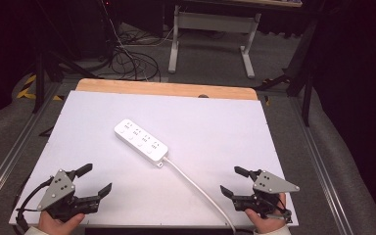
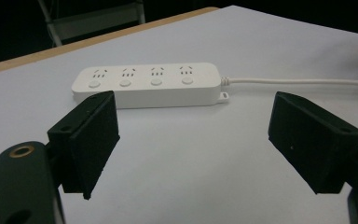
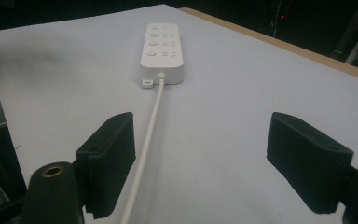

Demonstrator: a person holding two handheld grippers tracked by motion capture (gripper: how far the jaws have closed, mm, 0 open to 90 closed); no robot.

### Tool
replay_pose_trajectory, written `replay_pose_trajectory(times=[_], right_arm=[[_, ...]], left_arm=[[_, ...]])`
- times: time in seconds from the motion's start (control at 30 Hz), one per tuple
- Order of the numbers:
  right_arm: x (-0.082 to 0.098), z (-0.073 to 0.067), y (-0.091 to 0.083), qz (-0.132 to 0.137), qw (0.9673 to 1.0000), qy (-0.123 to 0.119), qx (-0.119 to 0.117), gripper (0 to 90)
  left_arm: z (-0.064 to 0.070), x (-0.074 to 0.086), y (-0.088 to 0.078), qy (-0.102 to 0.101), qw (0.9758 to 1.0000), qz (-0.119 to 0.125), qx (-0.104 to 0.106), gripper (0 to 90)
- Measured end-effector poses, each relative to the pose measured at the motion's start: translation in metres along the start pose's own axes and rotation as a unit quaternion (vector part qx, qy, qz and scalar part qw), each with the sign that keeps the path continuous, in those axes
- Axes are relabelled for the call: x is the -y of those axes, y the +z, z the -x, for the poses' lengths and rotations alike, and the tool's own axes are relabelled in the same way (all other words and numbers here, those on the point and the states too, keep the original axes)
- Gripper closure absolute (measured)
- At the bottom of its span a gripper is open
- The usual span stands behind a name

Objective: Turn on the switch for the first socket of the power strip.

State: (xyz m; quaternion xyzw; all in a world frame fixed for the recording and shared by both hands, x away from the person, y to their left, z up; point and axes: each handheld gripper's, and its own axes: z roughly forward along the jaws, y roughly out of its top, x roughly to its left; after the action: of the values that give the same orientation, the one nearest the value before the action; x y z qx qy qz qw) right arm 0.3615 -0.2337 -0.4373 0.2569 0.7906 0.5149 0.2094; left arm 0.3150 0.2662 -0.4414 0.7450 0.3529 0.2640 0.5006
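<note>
Left gripper [image 1: 94,180] at near left table edge, jaws spread wide, empty. Right gripper [image 1: 234,181] at near right edge, jaws likewise apart, empty. White cord [image 1: 196,188] passes just left of right fingers. Ahead, mid-table, white four-outlet power strip [image 1: 140,142], long axis diagonal; cord end faces right gripper, likely nearer.

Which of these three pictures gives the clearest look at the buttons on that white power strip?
The left gripper view: the power strip lies broadside and close, all four round buttons in a row. The right gripper view shows it end-on, farther off, buttons foreshortened. The high view shows it whole but small.
</note>
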Motion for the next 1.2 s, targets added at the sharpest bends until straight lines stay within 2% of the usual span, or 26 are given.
replay_pose_trajectory(times=[0.07, 0.17, 0.27, 0.37, 0.53, 0.73, 0.83, 0.9, 1.0, 1.03, 1.2], right_arm=[[-0.0001, -0.0002, -0.0004, 0.003, 1.0000, 0.000, 0.000, 23.9], [0.0001, 0.0000, -0.0006, 0.003, 1.0000, -0.001, 0.000, 24.1], [0.0004, -0.0001, -0.0005, 0.001, 1.0000, -0.002, -0.002, 24.1], [0.0002, -0.0005, -0.0004, 0.003, 1.0000, -0.005, -0.002, 24.1], [0.0001, -0.0004, 0.0000, 0.004, 1.0000, -0.005, -0.003, 24.1], [0.0000, -0.0013, 0.0006, 0.001, 1.0000, -0.003, -0.005, 24.1], [0.0001, -0.0012, 0.0008, 0.001, 1.0000, -0.003, -0.004, 24.1], [0.0000, -0.0012, 0.0009, 0.000, 1.0000, -0.003, -0.005, 24.1], [0.0001, -0.0010, 0.0016, 0.000, 1.0000, -0.005, -0.006, 24.1], [0.0001, -0.0011, 0.0017, 0.000, 1.0000, -0.005, -0.006, 24.1], [0.0000, -0.0014, 0.0021, 0.000, 1.0000, -0.006, -0.008, 24.1]], left_arm=[[0.0011, -0.0002, -0.0005, 0.002, 1.0000, 0.003, -0.002, 16.8], [0.0018, -0.0008, -0.0017, 0.023, 0.9997, 0.004, -0.011, 16.8], [0.0042, -0.0011, -0.0015, 0.032, 0.9993, 0.004, -0.018, 16.8], [0.0053, -0.0013, -0.0016, 0.031, 0.9992, 0.003, -0.024, 16.8], [0.0035, -0.0018, -0.0024, 0.023, 0.9995, 0.002, -0.022, 16.8], [0.0033, -0.0024, -0.0021, 0.009, 0.9999, 0.006, -0.009, 16.7], [0.0035, -0.0027, -0.0019, 0.017, 0.9997, -0.001, -0.014, 17.1], [0.0042, -0.0031, -0.0009, 0.037, 0.9989, -0.013, -0.026, 18.2], [0.0036, -0.0034, -0.0001, 0.038, 0.9989, -0.015, -0.024, 19.0], [0.0032, -0.0033, 0.0001, 0.029, 0.9992, -0.016, -0.021, 19.3], [-0.0003, -0.0081, -0.0001, 0.023, 0.9994, -0.017, -0.020, 19.7]])
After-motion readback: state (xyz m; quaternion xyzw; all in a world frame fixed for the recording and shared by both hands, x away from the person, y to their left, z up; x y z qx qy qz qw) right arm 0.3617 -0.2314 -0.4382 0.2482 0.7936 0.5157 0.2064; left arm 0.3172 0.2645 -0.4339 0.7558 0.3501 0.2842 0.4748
